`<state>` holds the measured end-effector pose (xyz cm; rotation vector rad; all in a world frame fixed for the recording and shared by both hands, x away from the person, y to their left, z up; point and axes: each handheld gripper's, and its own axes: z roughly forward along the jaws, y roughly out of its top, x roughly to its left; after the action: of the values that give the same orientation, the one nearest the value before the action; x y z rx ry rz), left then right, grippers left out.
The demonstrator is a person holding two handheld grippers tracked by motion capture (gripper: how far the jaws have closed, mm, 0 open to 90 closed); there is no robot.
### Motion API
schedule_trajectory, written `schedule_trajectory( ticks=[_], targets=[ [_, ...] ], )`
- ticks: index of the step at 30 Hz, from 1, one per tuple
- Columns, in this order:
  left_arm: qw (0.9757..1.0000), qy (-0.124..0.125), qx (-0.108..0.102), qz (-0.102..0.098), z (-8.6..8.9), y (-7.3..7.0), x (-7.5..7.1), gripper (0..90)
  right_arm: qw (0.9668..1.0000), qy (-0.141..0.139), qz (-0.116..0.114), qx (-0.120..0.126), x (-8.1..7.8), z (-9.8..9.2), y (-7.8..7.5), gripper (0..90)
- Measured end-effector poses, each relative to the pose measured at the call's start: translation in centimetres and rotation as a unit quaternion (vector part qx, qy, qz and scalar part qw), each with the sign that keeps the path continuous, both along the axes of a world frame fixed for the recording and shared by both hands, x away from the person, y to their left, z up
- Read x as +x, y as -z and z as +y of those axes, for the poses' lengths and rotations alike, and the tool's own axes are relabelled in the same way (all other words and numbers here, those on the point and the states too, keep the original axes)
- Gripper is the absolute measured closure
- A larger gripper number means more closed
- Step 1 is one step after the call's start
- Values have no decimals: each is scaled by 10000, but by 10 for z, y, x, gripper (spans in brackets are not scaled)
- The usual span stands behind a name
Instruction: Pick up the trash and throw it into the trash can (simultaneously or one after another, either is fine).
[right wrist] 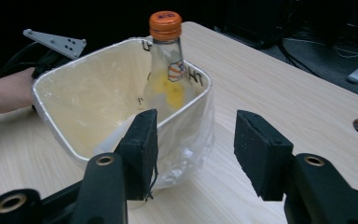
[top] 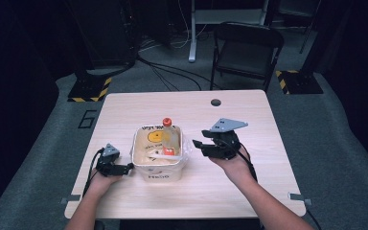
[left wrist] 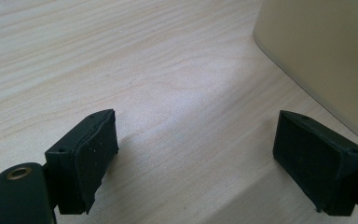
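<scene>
A cream bin (top: 159, 173) lined with a clear plastic bag stands on the wooden table (top: 249, 115), left of centre. Inside it a clear bottle (top: 169, 139) with an orange cap leans toward the far right corner. My left gripper (top: 127, 167) rests low at the bin's left side, open, with bare tabletop between its pads (left wrist: 93, 154) and the bin wall (left wrist: 326, 51) to its right. My right gripper (top: 199, 143) hovers just right of the bin, open, with nothing between its pads (right wrist: 142, 140). It looks at the bin (right wrist: 88, 93) and the bottle (right wrist: 168, 70).
A round cable hole (top: 215, 102) sits near the table's far edge. A black folding chair (top: 247, 48) stands behind the table, with cables and yellow-striped stand bases (top: 88, 88) on the floor. Bare tabletop lies right of and in front of the bin.
</scene>
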<state>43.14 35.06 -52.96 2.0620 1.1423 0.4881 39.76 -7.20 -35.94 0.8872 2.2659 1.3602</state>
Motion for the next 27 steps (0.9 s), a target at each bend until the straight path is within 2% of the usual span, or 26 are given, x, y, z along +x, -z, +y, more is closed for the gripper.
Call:
schedule_trajectory(
  ticks=[6, 13, 19, 27],
  targets=[
    [10000, -7, -4, -7, 0, 0, 0, 136, 9998, 185, -37, 32, 1, -18, 2, 466],
    [10000, -6, -5, -6, 0, 0, 0, 136, 9992, 404, -18, -5, 3, -35, 12, 457],
    [10000, -11, -4, -8, 0, 0, 0, 136, 9986, 518, 62, 26, 4, -45, 28, 453],
    [10000, -11, -4, -6, 0, 0, -1, 136, 9972, 739, 73, -51, 3, -62, 52, 453]
  ],
)
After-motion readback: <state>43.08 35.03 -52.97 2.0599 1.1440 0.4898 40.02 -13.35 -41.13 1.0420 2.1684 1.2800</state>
